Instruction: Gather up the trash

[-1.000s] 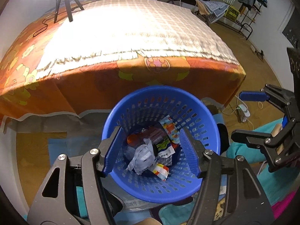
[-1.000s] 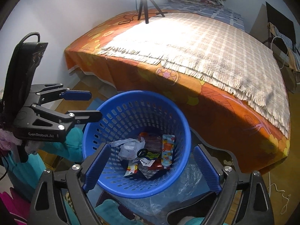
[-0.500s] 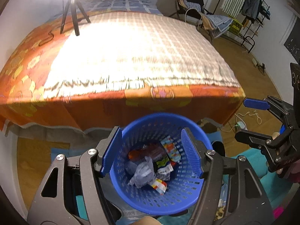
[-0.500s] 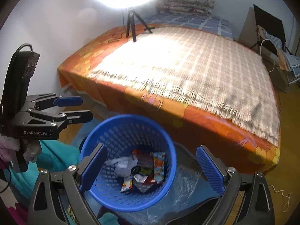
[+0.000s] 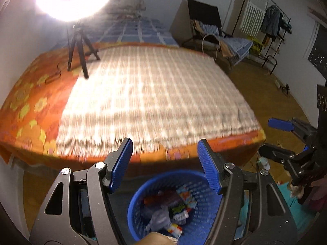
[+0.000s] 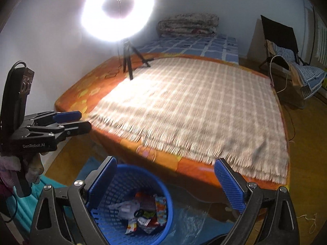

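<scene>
Trash [image 6: 141,214] in blue basket [image 6: 163,192], bed [image 6: 194,106] behind

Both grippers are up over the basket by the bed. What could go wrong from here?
The blue basket sits close to the bed edge, so a low swing of the open right gripper or left gripper might tip it and spill the wrappers. The tripod standing on the bed could topple.

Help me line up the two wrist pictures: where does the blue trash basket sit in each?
Left wrist: blue trash basket at bottom centre, between and below the open fingers.
Right wrist: basket at bottom left, behind the near-left finger.
Shared landmark: the tripod standing on the bed.
</scene>
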`<state>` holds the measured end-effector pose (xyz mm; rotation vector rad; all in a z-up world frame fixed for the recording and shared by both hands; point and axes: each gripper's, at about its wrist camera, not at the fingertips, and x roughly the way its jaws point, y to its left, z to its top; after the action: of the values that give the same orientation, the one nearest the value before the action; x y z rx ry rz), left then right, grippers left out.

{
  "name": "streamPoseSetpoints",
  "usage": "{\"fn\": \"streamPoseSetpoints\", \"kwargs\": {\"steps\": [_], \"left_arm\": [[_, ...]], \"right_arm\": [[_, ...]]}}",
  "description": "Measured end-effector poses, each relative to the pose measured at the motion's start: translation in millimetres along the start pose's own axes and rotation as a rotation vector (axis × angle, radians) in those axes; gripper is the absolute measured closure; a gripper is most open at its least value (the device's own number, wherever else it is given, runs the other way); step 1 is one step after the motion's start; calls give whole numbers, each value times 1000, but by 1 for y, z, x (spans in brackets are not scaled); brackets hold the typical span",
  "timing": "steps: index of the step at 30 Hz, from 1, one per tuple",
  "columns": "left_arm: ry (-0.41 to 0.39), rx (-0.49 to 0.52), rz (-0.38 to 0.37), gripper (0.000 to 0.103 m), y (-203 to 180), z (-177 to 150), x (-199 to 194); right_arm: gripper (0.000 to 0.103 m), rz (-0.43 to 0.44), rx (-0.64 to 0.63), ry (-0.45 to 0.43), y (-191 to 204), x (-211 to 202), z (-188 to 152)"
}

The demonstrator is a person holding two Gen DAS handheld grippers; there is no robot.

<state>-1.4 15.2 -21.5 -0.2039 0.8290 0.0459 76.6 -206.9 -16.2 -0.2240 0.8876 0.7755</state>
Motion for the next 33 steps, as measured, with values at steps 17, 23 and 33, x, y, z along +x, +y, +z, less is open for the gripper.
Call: {"fn": "streamPoseSetpoints", "kwargs": {"steps": [17, 23, 33], "left_arm": [[-170, -42, 40, 6, 2, 51, -8], [-155, -50, 19, 6, 1, 52, -1], [-143, -49, 14, 2, -5, 52, 2]], "right_arm": [[0, -29, 110, -147, -45, -5, 42], [0, -60, 119, -141, -52, 1, 43], [0, -48, 137, -136, -57, 3, 42]]}}
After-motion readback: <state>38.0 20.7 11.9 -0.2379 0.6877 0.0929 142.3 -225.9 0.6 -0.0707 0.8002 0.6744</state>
